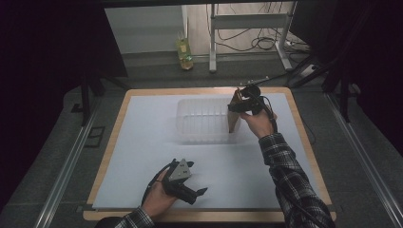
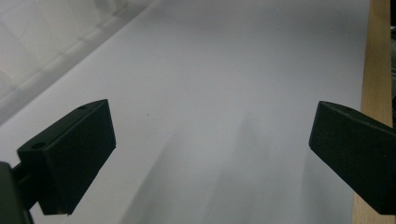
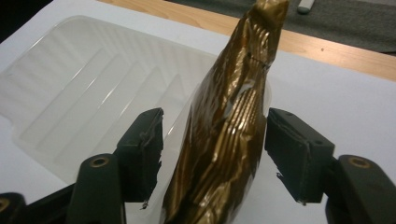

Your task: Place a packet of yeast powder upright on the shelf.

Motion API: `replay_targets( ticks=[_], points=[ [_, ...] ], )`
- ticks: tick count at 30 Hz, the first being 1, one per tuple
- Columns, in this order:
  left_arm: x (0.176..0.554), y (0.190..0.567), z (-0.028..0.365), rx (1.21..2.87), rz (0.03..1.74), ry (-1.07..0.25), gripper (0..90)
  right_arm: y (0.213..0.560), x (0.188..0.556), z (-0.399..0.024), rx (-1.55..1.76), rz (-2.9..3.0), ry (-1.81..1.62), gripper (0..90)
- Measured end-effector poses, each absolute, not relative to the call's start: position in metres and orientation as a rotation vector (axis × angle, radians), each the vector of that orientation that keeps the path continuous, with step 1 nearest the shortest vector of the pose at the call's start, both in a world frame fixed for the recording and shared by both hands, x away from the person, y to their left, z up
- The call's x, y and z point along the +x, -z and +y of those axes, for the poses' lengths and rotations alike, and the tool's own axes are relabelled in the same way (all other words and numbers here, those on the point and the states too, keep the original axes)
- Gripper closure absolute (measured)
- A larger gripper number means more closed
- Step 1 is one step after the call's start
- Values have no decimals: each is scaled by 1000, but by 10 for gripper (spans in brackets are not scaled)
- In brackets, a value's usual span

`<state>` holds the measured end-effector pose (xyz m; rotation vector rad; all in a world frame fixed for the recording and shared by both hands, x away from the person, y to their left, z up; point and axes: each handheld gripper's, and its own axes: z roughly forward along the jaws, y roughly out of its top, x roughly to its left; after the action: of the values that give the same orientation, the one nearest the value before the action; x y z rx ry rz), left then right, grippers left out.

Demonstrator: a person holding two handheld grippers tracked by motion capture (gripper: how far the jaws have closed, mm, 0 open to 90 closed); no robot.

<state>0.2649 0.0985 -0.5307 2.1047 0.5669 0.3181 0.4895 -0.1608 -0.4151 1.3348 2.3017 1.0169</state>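
A gold foil pouch [image 3: 224, 135] stands upright at the right end of a clear ribbed plastic tray [image 3: 88, 79]; I cannot tell whether it rests inside the tray or on its rim. My right gripper [image 3: 212, 149] is open, its pads on either side of the pouch, with a gap on the left side. In the high view the pouch [image 1: 233, 118] is a brown strip at the tray's [image 1: 202, 121] right wall, below the right gripper [image 1: 243, 102]. My left gripper [image 1: 199, 192] rests open near the front edge, its jaws [image 2: 210, 140] wide apart over bare white sheet.
A white sheet [image 1: 142, 156] covers the wooden table [image 1: 304, 142]. Beyond the far edge a yellow-green bottle [image 1: 184, 53] stands on the floor beside a metal frame [image 1: 247, 21] with cables. Dark stands flank the table.
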Motion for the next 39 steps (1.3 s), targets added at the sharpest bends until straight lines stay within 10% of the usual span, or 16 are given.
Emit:
replay_targets(
  ticks=[39],
  points=[
    [263,528,100,2079,530,-324,5,413,447,-168,1094,2371,-1051,185]
  ],
)
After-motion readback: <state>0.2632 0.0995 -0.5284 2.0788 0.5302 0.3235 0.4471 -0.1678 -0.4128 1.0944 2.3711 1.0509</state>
